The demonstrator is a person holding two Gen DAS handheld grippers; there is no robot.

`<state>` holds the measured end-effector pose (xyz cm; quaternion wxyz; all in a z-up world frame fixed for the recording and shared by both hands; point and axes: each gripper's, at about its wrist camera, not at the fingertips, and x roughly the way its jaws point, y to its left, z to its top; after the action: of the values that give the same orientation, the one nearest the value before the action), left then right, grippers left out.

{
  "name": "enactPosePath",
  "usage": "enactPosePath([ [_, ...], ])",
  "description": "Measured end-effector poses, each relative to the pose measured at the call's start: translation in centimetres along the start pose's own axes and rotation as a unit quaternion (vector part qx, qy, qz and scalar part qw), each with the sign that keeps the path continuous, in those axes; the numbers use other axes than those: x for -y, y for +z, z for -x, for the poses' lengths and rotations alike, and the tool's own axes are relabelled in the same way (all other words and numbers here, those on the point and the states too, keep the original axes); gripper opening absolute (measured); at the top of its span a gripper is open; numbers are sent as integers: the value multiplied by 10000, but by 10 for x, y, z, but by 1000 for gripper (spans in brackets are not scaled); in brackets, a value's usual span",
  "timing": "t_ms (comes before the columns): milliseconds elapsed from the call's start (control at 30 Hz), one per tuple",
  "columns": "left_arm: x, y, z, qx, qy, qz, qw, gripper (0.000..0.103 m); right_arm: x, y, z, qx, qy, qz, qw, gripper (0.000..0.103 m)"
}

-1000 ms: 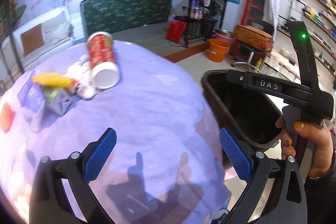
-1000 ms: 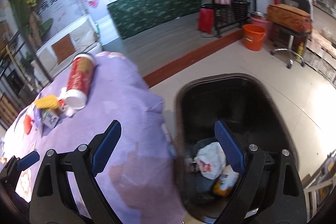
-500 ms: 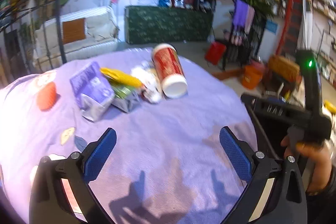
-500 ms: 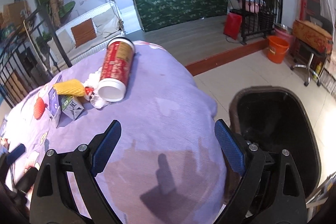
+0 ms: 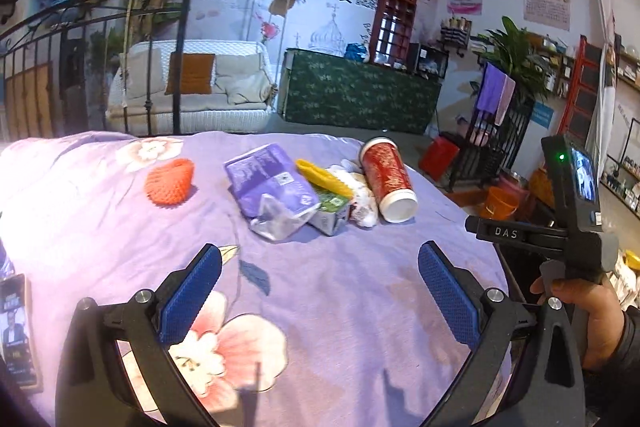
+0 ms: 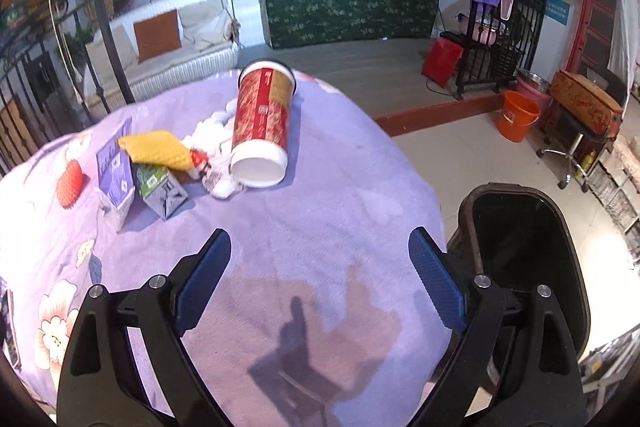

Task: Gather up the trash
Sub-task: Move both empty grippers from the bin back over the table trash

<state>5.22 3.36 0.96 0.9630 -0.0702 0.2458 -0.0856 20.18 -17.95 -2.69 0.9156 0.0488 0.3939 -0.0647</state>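
Observation:
A heap of trash lies on the purple flowered tablecloth (image 5: pixel 360 287): a red paper cup (image 5: pixel 386 177) (image 6: pixel 262 119) on its side, white crumpled tissue (image 5: pixel 362 195) (image 6: pixel 216 135), a yellow foam net (image 5: pixel 324 177) (image 6: pixel 156 149), a green carton (image 5: pixel 330 213) (image 6: pixel 160 187), a purple packet (image 5: pixel 272 191) (image 6: pixel 116 171) and an orange foam net (image 5: pixel 170 181) (image 6: pixel 70 183). My left gripper (image 5: pixel 320 287) stands open and empty, short of the heap. My right gripper (image 6: pixel 320 283) is open and empty too, over bare cloth. The right tool (image 5: pixel 560 223) shows in the left wrist view, held by a hand.
A black trash bin (image 6: pixel 528 259) stands on the floor off the table's right edge. A phone (image 5: pixel 16 331) lies at the table's left edge. Beyond are a white bench, a green counter, an orange bucket (image 6: pixel 516 115) and a black railing.
Both grippers swung left from the bin towards the table; the trash heap now lies ahead of them. The bin has left the left wrist view. Both stayed open and empty.

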Motion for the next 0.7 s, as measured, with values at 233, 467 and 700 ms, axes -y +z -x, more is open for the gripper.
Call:
enactPosePath([
  [233, -17, 3, 9, -21, -254, -72, 9997, 97, -13, -9, 0, -54, -334, -194, 9992, 89],
  [467, -11, -3, 4, -31, -535, -213, 9983, 97, -7, -9, 5, -38, -466, -225, 9987, 89],
  [700, 2, -7, -13, -263, -545, -441, 9972, 97, -2, 1, -3, 52, 39, -432, 9990, 89],
])
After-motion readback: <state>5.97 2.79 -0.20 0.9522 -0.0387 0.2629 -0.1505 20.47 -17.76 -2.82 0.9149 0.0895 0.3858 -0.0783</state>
